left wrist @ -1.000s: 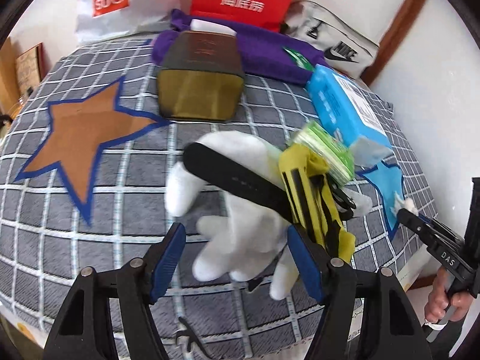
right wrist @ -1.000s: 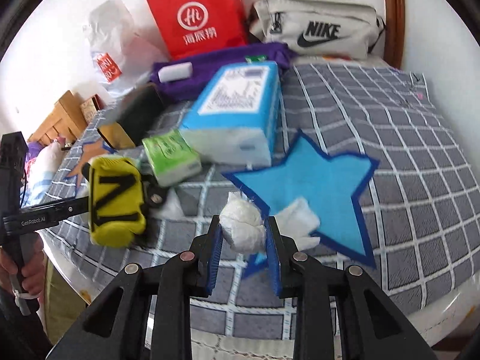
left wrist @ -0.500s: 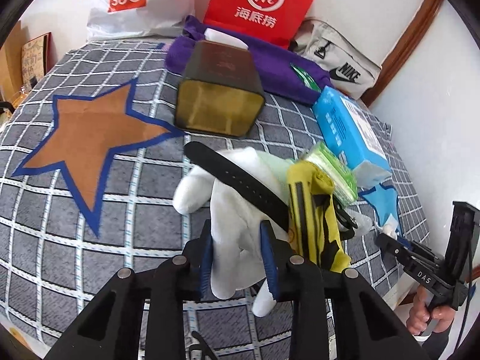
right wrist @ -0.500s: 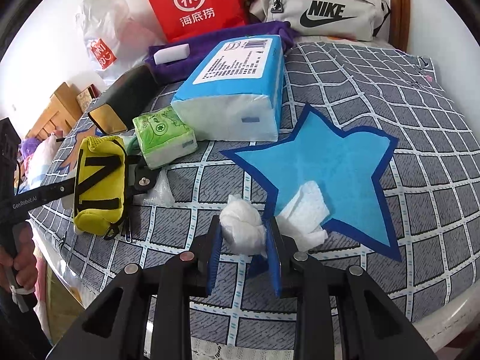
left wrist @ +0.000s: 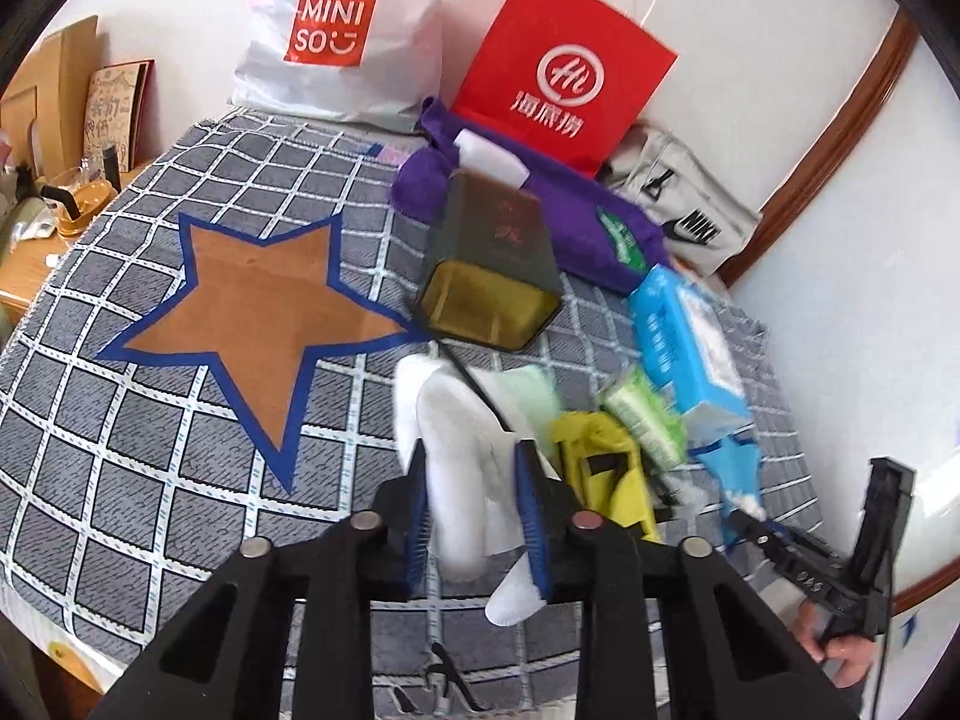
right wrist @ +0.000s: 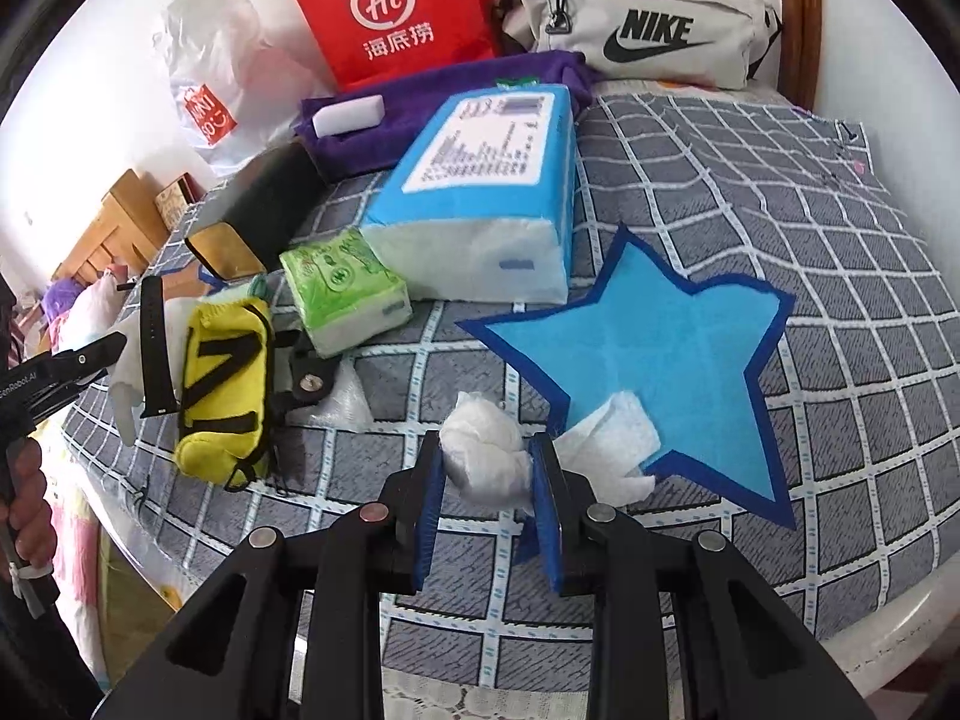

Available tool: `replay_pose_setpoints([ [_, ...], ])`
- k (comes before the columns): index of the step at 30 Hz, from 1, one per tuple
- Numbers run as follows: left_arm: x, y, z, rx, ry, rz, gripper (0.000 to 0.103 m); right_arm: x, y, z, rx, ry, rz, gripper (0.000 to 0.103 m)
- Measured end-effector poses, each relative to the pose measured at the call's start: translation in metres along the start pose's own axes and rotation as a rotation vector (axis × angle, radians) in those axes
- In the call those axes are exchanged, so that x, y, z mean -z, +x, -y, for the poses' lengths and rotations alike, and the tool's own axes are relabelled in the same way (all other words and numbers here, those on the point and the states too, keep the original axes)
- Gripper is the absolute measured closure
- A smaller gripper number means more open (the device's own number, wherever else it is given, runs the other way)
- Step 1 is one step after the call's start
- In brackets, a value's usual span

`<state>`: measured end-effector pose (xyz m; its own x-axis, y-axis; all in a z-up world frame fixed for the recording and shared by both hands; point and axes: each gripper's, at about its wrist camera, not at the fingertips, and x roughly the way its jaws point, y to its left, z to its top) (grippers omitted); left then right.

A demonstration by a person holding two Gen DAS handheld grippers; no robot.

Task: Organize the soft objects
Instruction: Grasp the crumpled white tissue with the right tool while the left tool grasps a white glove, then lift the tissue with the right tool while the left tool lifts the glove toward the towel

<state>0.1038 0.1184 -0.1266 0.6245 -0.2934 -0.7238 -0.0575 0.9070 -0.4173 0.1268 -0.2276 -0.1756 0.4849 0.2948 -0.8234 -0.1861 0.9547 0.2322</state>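
Observation:
My left gripper (left wrist: pixel 471 462) has its jaws closing, and the blue pads press on a white glove (left wrist: pixel 456 516) lifted off the checked cloth. A black strap (left wrist: pixel 474 384) hangs over the glove. A yellow pouch (left wrist: pixel 600 468) lies just right of it, and a brown star (left wrist: pixel 264 312) lies to the left. My right gripper (right wrist: pixel 487 468) is shut on a white tissue wad (right wrist: pixel 480 438), near a point of the blue star (right wrist: pixel 648 336). A second crumpled tissue (right wrist: pixel 612 450) rests on that star's edge.
A green tissue pack (right wrist: pixel 342 288), a blue tissue pack (right wrist: pixel 486 180) and a dark tin box (left wrist: pixel 492 258) crowd the middle. A purple cloth (left wrist: pixel 570 204), a red bag (left wrist: pixel 564 60), a white bag (left wrist: pixel 342 30) and a grey bag (right wrist: pixel 642 24) line the back. The table's edge (right wrist: pixel 870 630) runs close.
The left jaws went from wide open around the glove to clamped on it, and the glove has come up off the cloth. The right gripper keeps its hold on the tissue wad.

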Motion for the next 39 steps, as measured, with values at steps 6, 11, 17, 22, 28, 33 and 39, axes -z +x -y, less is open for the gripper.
replay_pose_setpoints([
  [6,-0.008,-0.011,0.006,0.023,0.002,0.023,0.09,-0.005,-0.013,-0.009,-0.007,-0.016,0.019,0.075],
  [11,-0.016,-0.018,0.015,0.045,0.018,0.045,0.091,-0.011,-0.021,-0.015,-0.008,-0.03,0.03,0.075],
  [17,-0.028,-0.03,0.022,0.044,0.029,0.073,0.091,-0.02,-0.027,-0.019,-0.004,-0.05,0.037,0.075],
  [22,-0.035,-0.037,0.026,0.043,0.037,0.097,0.091,-0.028,-0.035,-0.021,-0.013,-0.059,0.054,0.075],
  [28,-0.041,-0.044,0.028,0.054,0.023,0.122,0.091,-0.041,-0.045,-0.026,-0.029,-0.076,0.075,0.075],
  [33,-0.05,-0.046,0.032,0.062,0.03,0.128,0.091,-0.053,-0.055,-0.029,-0.051,-0.073,0.108,0.075],
  [39,-0.066,-0.049,0.042,0.064,0.054,0.146,0.091,-0.072,-0.063,-0.034,-0.059,-0.07,0.148,0.075],
])
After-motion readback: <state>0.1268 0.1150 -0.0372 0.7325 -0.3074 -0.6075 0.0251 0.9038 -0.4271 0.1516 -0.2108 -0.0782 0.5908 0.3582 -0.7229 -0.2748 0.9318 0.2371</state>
